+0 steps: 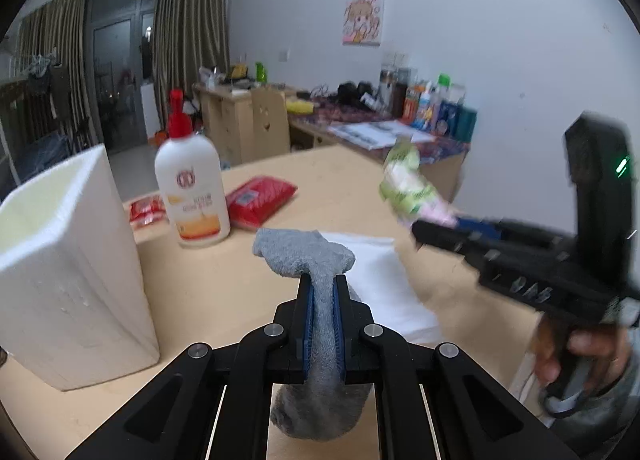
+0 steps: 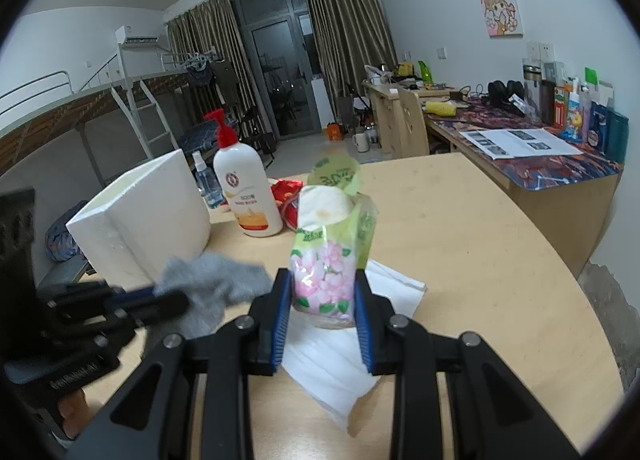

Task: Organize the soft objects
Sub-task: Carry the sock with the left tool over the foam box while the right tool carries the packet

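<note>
My left gripper (image 1: pixel 323 284) is shut on a grey sock (image 1: pixel 304 256) and holds it above the wooden table (image 1: pixel 224 284). The sock also shows in the right wrist view (image 2: pixel 216 284), blurred, in the left gripper (image 2: pixel 172 302). My right gripper (image 2: pixel 322 280) is shut on a green and pink tissue pack (image 2: pixel 332 252) and holds it upright above a white folded cloth (image 2: pixel 332 364). In the left wrist view the right gripper (image 1: pixel 424 228) is at the right with the pack (image 1: pixel 412 188) sticking out. The white cloth (image 1: pixel 384 284) lies under both.
A white foam box (image 1: pixel 68 272) stands open at the left, also in the right wrist view (image 2: pixel 148 220). A white pump bottle (image 1: pixel 192 188) with a red top stands behind it. Red packets (image 1: pixel 260 200) lie beside the bottle. A cluttered desk (image 2: pixel 560 164) runs along the right wall.
</note>
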The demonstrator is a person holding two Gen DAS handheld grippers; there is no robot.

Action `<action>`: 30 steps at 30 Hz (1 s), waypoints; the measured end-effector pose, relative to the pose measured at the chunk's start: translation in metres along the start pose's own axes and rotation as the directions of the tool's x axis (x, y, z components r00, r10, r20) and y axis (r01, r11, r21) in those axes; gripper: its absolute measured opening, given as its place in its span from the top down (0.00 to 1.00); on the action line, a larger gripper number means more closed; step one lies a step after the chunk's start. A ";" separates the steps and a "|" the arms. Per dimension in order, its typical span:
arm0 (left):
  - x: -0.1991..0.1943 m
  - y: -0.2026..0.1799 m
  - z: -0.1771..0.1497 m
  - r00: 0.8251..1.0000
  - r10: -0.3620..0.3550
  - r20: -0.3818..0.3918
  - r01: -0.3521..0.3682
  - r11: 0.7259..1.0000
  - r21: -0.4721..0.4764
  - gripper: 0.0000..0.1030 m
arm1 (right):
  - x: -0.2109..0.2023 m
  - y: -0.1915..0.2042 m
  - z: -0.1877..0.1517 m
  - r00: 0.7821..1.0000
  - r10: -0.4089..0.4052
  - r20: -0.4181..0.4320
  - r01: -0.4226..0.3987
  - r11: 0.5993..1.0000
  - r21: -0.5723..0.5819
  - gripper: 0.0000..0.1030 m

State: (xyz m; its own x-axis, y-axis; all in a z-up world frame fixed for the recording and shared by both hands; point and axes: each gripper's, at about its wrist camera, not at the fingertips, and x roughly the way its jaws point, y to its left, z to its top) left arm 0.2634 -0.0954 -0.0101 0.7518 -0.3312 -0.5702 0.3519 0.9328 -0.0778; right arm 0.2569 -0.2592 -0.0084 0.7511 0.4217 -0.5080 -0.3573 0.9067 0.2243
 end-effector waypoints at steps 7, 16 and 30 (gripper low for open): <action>0.000 0.003 -0.011 1.000 -0.007 -0.014 0.007 1.000 0.020 0.90 | -0.005 0.005 0.000 1.000 0.001 0.018 -0.001 1.000 -0.002 0.67; 0.012 0.011 -0.032 0.995 0.009 -0.097 -0.008 1.000 0.016 0.90 | 0.000 0.006 0.001 1.000 0.006 0.017 -0.006 1.000 -0.002 0.67; 0.052 0.019 -0.073 0.966 0.076 -0.246 -0.072 0.997 0.023 0.55 | 0.011 0.010 -0.005 1.000 0.019 -0.013 -0.019 1.000 -0.008 0.67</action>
State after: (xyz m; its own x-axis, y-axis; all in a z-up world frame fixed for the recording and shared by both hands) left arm 0.2685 -0.0846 -0.1010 0.6162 -0.2144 -0.7578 0.3096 0.9507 -0.0173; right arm 0.2592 -0.2455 -0.0161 0.7371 0.4386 -0.5141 -0.3762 0.8983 0.2270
